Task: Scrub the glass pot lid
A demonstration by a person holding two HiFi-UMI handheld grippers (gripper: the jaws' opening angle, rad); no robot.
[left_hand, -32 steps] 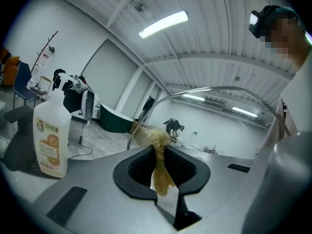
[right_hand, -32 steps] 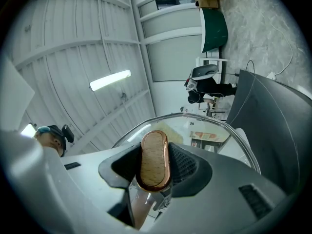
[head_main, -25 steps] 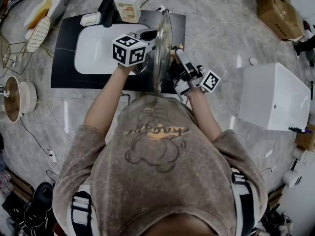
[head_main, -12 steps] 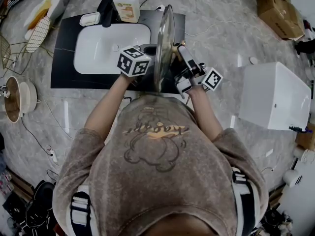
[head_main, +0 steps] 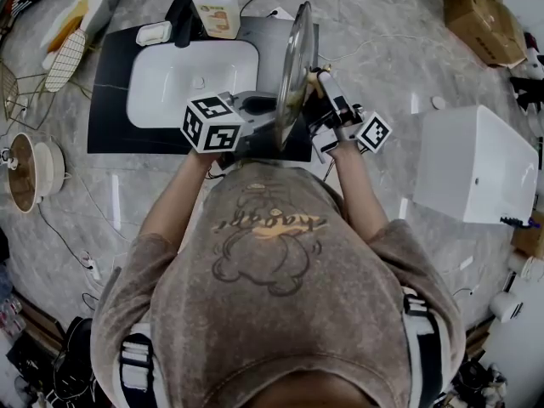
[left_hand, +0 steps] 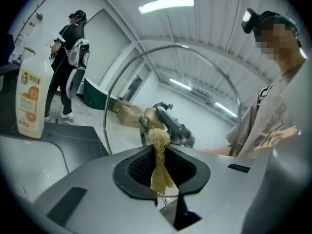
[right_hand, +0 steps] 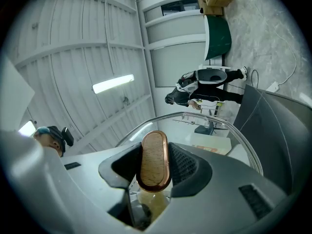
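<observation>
Where glass lid [head_main: 293, 70] hangs, blk counter [head_main: 110, 100] w/ sink [head_main: 170, 79] meets marble floor [head_main: 374, 24].

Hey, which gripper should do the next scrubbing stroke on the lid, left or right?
Left. The left gripper is shut on the scrubber, right at the glass lid. The right gripper is shut on the lid's knob, holding it on edge, so it likely can't let go.

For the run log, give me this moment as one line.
left gripper: shut on scrubber | right gripper: shut on lid knob | glass lid: upright on edge
</observation>
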